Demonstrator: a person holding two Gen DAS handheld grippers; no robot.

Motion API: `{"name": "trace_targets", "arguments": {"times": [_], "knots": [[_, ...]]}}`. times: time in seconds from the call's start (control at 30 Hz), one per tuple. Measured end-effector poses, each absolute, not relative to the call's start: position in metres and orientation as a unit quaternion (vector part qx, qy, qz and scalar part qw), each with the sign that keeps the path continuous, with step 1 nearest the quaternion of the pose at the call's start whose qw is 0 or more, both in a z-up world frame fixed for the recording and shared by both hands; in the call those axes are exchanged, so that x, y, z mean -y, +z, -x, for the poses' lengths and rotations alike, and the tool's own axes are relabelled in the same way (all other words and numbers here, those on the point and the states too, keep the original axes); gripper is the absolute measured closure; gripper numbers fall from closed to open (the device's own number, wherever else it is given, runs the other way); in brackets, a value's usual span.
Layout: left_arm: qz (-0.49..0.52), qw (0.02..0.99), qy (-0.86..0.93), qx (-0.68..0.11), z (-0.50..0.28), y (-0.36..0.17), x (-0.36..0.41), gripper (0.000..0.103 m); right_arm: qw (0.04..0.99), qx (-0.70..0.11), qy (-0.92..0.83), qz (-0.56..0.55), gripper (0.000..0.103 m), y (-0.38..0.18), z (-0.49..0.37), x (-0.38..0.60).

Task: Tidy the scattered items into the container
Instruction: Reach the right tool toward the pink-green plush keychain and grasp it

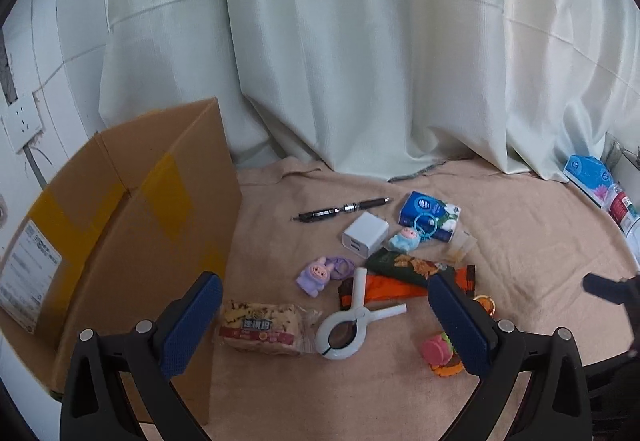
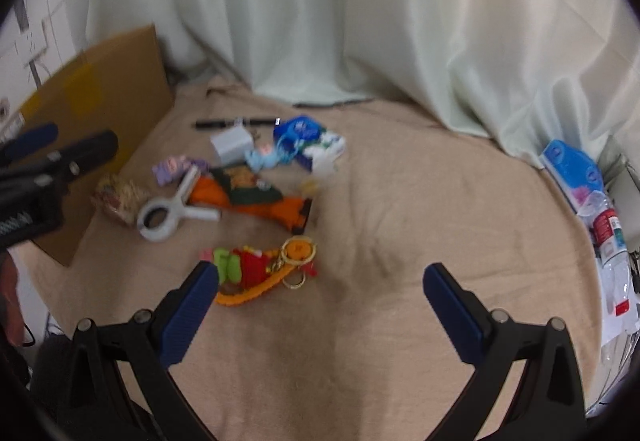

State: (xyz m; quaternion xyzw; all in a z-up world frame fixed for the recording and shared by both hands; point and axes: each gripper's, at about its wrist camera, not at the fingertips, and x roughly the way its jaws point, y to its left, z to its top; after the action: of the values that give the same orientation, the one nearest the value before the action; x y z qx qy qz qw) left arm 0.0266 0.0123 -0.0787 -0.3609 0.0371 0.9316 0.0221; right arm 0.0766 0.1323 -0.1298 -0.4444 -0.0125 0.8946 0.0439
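A cardboard box (image 1: 132, 225) stands at the left, flaps up. Scattered on the beige cloth lie a wrapped cake (image 1: 260, 329), a white clamp (image 1: 352, 321), a purple bunny toy (image 1: 316, 275), a white charger (image 1: 365, 234), a black pen (image 1: 344, 209), a blue tissue pack (image 1: 430, 215), a blue keychain toy (image 1: 406, 240) and an orange snack bag (image 1: 400, 281). My left gripper (image 1: 326, 315) hangs open above the cake and clamp. My right gripper (image 2: 320, 297) is open, just right of a colourful toy keychain (image 2: 260, 269). Neither holds anything.
A pale curtain (image 1: 360, 61) hangs behind the cloth. At the far right edge lie a blue packet (image 2: 572, 169) and a plastic bottle (image 2: 608, 233). A wall socket (image 1: 22, 125) sits behind the box. Bare cloth (image 2: 420, 201) spreads right of the pile.
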Motion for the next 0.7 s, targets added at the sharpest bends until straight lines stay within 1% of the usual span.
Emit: {"name": "trace_targets", "arguments": {"times": [0.13, 0.2, 0.27, 0.4, 0.47, 0.53, 0.63, 0.67, 0.7], "knots": [[0.374, 0.015, 0.927, -0.029, -0.024, -0.095, -0.003, 0.0, 0.0, 0.011, 0.899, 0.439, 0.006, -0.145, -0.071, -0.119], [0.381, 0.016, 0.924, -0.017, -0.022, -0.102, 0.004, 0.0, -0.02, 0.007, 0.897, 0.441, 0.014, -0.15, -0.068, -0.113], [0.381, 0.004, 0.924, -0.019, -0.02, -0.109, 0.009, 0.0, -0.034, 0.012, 0.895, 0.446, 0.015, -0.156, -0.064, -0.106], [0.395, 0.01, 0.918, -0.004, -0.016, -0.119, 0.016, 0.0, -0.041, 0.032, 0.889, 0.454, 0.02, -0.169, -0.055, -0.096], [0.403, 0.012, 0.915, -0.01, -0.014, -0.125, 0.016, 0.0, -0.044, 0.035, 0.887, 0.458, 0.022, -0.175, -0.051, -0.094], [0.406, 0.016, 0.914, -0.015, -0.012, -0.129, 0.016, 0.0, -0.047, 0.034, 0.885, 0.462, 0.028, -0.179, -0.048, -0.092], [0.403, 0.031, 0.914, -0.021, -0.012, -0.132, 0.017, 0.0, -0.042, 0.05, 0.886, 0.46, 0.029, -0.183, -0.045, -0.088], [0.402, 0.035, 0.915, -0.02, -0.012, -0.133, 0.018, 0.0, -0.041, 0.056, 0.885, 0.46, 0.033, -0.184, -0.044, -0.087], [0.402, 0.041, 0.915, -0.02, -0.011, -0.133, 0.018, 0.0, -0.042, 0.057, 0.885, 0.46, 0.041, -0.185, -0.043, -0.086]]}}
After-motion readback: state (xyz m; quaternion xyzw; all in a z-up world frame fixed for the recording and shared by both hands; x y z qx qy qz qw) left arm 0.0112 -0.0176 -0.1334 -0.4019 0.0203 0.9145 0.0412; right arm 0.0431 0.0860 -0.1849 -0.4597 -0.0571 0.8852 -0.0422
